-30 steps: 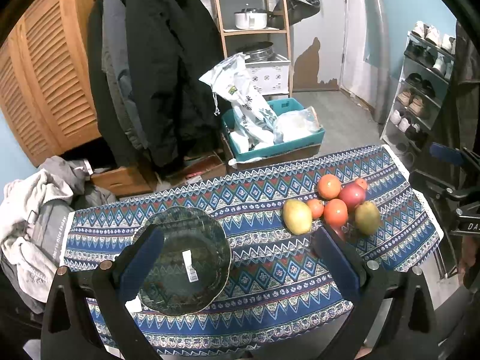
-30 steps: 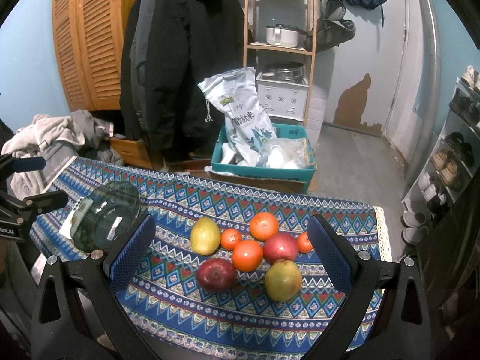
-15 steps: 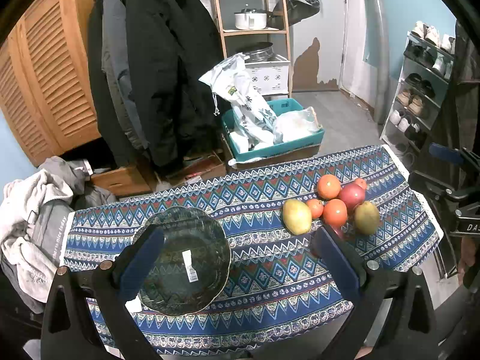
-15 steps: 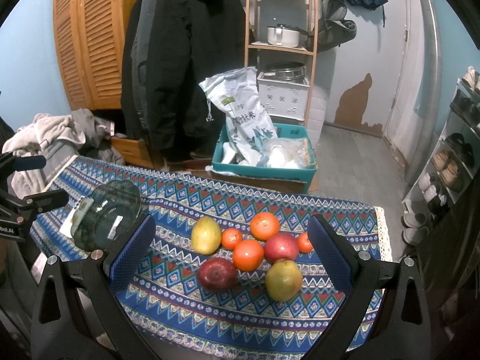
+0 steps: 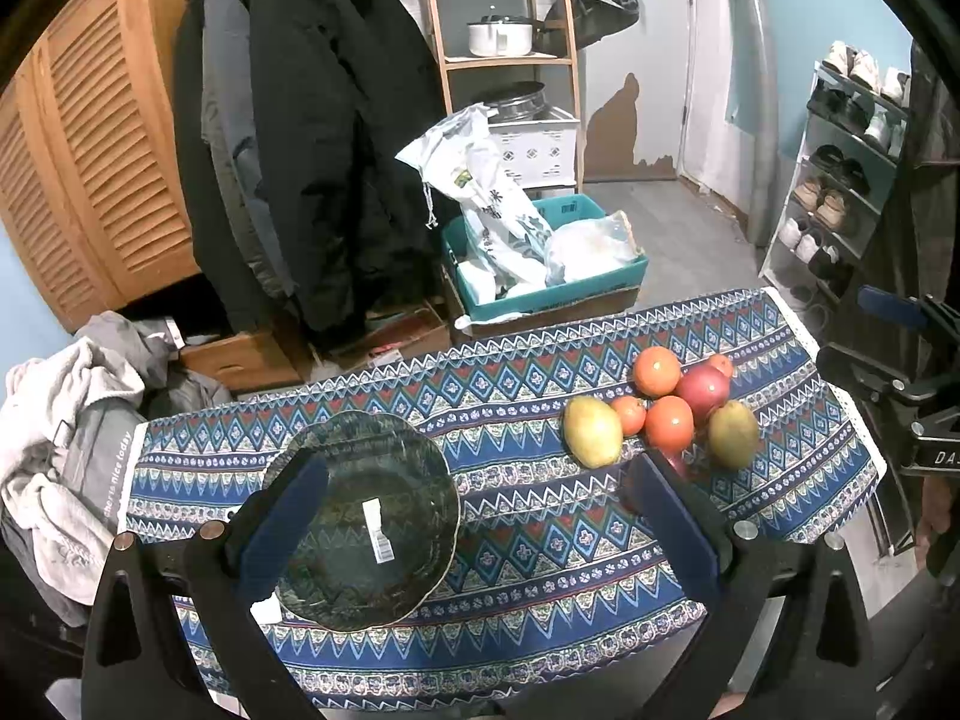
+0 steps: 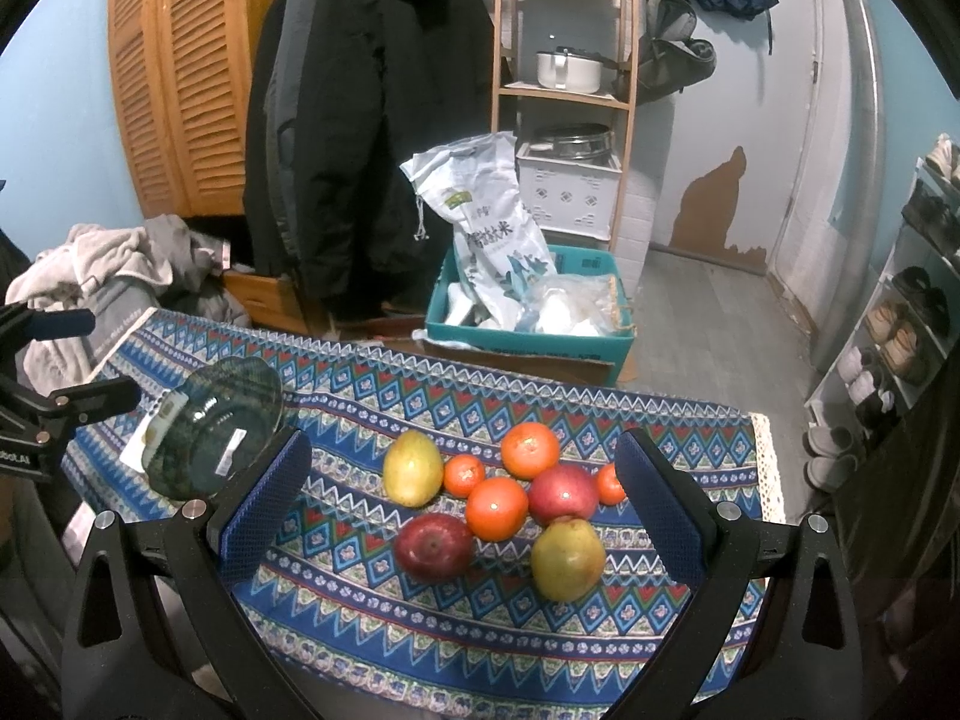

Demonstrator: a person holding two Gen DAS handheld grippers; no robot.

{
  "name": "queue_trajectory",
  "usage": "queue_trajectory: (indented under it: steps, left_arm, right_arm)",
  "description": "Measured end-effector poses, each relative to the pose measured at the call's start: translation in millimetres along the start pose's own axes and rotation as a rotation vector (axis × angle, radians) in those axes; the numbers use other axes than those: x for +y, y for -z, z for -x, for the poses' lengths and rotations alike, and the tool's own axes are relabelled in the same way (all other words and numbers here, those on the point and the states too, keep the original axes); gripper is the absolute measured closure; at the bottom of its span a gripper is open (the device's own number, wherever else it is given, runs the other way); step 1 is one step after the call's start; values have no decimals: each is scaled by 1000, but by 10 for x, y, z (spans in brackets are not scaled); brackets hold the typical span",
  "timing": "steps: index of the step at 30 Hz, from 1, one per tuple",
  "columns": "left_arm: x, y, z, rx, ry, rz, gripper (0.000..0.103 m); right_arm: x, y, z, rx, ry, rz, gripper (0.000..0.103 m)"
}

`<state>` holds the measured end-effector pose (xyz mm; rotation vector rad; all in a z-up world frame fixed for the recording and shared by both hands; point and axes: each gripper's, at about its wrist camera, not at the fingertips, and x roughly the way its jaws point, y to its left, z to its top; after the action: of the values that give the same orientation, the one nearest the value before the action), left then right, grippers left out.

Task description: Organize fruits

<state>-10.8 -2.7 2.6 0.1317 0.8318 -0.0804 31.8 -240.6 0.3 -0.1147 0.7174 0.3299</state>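
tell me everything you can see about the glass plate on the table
The glass plate is dark, green-tinted and see-through, with a wavy scalloped rim and a white barcode sticker near its middle. It lies flat and empty on the patterned tablecloth, at the opposite end from the fruit, touching none of it. A white slip of paper peeks out from under its near edge. The left tongs hover open above it.

The left gripper fills the lower part of its own view, jaws spread wide and holding nothing. The right gripper sits likewise low in its frame, fingers parted and apparently empty.
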Motion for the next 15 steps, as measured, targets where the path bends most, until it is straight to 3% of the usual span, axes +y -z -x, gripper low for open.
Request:
queue_trajectory:
  steps: [15]
  left_arm:
    - [-49, -11, -151, 15, 0, 1, 1]
  right_arm:
    - [-49, 50, -22, 21, 2, -6, 4]
